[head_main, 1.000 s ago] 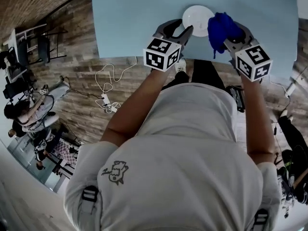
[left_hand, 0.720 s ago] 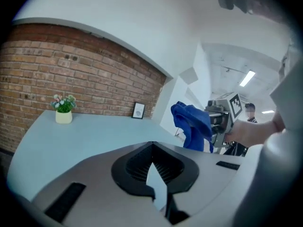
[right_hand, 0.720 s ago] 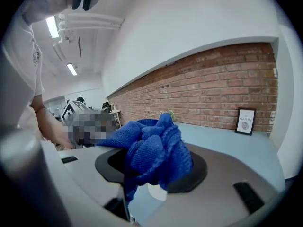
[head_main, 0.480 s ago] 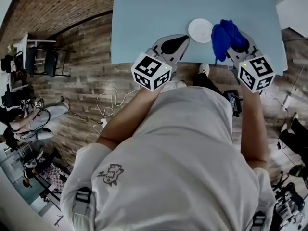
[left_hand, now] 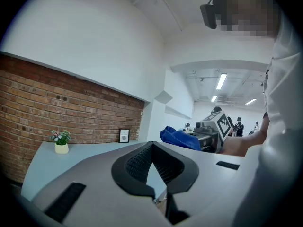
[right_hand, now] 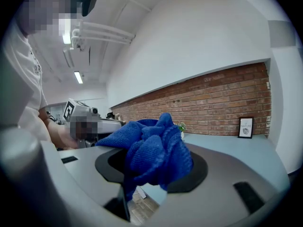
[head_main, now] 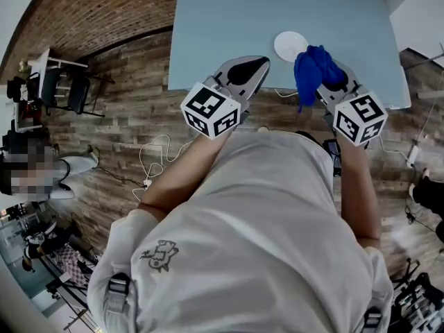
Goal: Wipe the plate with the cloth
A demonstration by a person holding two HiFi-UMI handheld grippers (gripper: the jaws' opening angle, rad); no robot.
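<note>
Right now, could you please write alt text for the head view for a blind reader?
Seen from above, the right claw grips a bunched blue cloth over a pale blue table bearing a white plate; the left claw is shut and empty.

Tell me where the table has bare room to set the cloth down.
Bare table spans from the plate to the left edge and to the right edge. Crowded: the near edge, where the left gripper and the cloth hang.

Only one word can be read: "NATURE". It is in small dark letters on a little framed picture (right_hand: 245, 126). The picture stands at the far edge of the table (right_hand: 215, 144), by the brick wall (right_hand: 208, 103).
</note>
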